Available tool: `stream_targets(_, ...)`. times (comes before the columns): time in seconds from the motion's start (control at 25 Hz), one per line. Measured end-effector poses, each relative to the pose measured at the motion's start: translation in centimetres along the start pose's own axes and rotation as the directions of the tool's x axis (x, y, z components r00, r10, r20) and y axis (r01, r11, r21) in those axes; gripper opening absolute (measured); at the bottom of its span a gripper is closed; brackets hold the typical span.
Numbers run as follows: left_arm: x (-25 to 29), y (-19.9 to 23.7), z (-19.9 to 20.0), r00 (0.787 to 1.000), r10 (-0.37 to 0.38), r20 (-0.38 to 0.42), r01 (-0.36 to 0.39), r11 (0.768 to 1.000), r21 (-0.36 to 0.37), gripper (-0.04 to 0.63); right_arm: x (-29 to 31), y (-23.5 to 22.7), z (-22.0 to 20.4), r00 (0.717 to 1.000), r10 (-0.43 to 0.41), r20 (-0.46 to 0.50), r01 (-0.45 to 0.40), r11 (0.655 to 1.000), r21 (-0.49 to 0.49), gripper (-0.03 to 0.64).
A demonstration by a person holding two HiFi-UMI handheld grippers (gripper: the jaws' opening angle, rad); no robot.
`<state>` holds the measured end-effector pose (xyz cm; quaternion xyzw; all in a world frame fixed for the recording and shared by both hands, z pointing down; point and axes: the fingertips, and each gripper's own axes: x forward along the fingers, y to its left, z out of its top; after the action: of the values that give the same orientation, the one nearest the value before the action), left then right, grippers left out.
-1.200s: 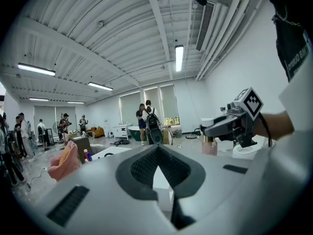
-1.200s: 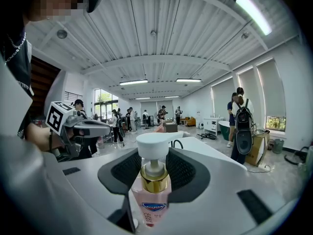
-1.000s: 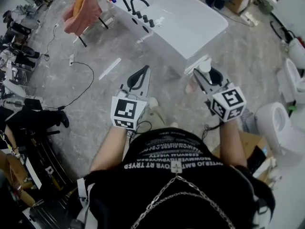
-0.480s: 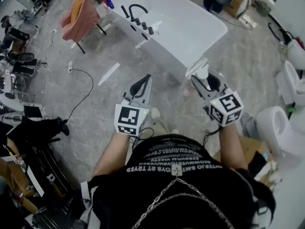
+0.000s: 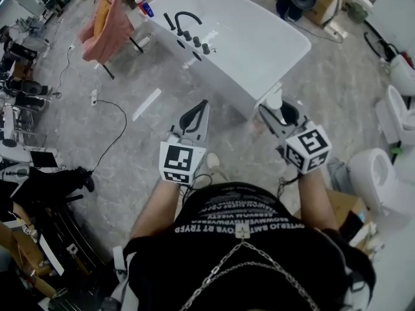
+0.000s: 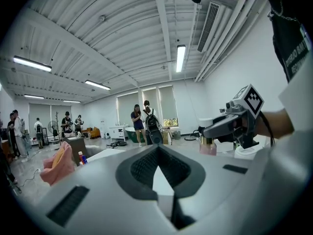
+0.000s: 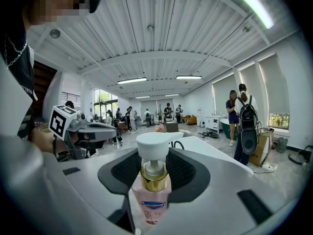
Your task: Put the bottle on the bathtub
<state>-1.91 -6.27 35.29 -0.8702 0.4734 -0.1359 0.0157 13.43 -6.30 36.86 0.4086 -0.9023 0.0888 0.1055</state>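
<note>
Bottle [image 7: 150,199] nearer bathtub [image 5: 259,44], in right claw [image 5: 277,111]

Towel [image 5: 107,23]: pink, draped on dark stand, upper left | Strip [image 5: 148,103]: white, flat on grey floor [image 5: 337,89] | Cable [image 5: 111,127]: black, looped across floor | Toilet [image 5: 379,173]: white, right edge | Carton [image 5: 324,5]: cardboard, top right | Persons [image 6: 137,124]: two, standing in background, one with black backpack [image 6: 154,131] | Ceiling lamp [image 6: 180,58]: lit

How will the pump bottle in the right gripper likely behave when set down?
The pump bottle looks tall and narrow with a broad pump head, so probably tippy. Its smooth clear plastic may slip in the right gripper. Pink liquid seems to fill it, so likely fairly heavy.
</note>
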Motion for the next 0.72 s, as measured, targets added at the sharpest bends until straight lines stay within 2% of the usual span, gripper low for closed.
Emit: stream_targets(0.72, 4.7, 7.2, -0.9, 0.999, -0.043, -0.016, 0.043, 0.999, -0.011, 0.002, 7.2, -2.1, 1.8, 0.999, -0.040, -0.026, 0.040, 0.999, 0.010, 0.153)
